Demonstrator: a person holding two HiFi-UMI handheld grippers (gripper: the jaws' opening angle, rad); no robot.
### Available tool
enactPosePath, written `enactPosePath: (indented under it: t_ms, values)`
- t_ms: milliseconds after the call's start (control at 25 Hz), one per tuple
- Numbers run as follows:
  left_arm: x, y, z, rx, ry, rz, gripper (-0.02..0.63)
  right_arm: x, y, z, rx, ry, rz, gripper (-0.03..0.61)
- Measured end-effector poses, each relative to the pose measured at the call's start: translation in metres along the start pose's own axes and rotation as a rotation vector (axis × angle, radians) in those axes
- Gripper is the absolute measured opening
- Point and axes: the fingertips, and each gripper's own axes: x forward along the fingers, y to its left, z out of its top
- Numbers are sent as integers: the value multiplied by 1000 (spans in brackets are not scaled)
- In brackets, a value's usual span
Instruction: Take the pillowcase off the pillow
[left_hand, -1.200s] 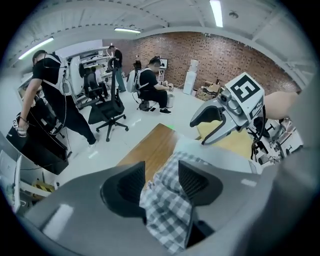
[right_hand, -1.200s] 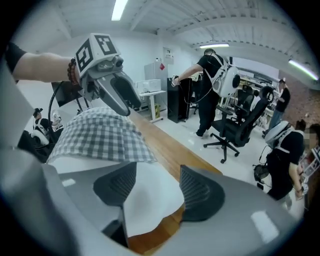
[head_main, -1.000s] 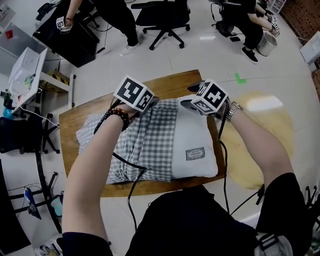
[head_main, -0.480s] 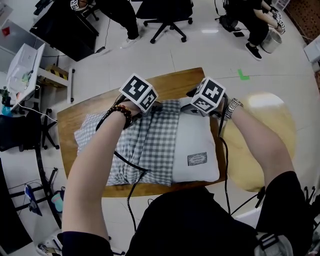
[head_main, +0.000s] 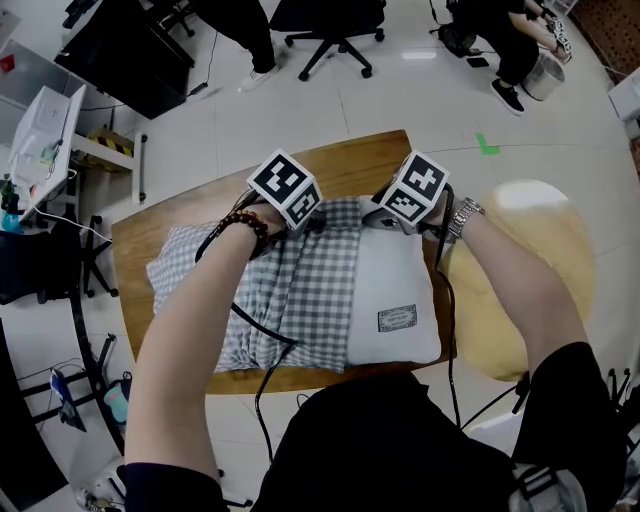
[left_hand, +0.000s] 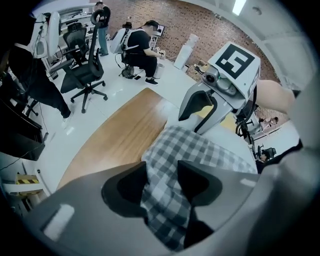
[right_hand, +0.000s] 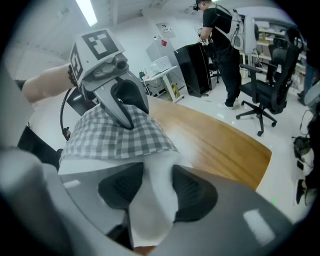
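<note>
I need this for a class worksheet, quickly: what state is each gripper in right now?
Left gripper: jaws have just been closing, now pinching the checked pillowcase.
Right gripper: jaws have just been closing, now pinching the white pillow.

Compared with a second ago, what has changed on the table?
Both grippers sank onto the bedding's far edge. The left gripper has just been closing its jaws on the checked pillowcase, the right gripper on a corner of the white pillow. Pillow and pillowcase lie as before on the wooden table.
</note>
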Motion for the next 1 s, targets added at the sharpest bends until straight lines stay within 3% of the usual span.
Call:
enactPosePath:
  t_ms: [280, 400, 640, 1000]
  values:
    - [-7, 2, 0, -15, -36, 37, 84, -8, 10, 5, -26, -25, -46, 15]
    - [-16, 3, 2, -30, -66, 65, 41, -16, 11, 8, -27, -53, -80, 11]
    - [-32, -4, -1, -74, -130, 137, 25, -38, 23, 0, -9, -121, -140, 9]
    - [-54, -3, -46, -178, -164, 252, 18, -79, 50, -27, -50, -167, -283, 8]
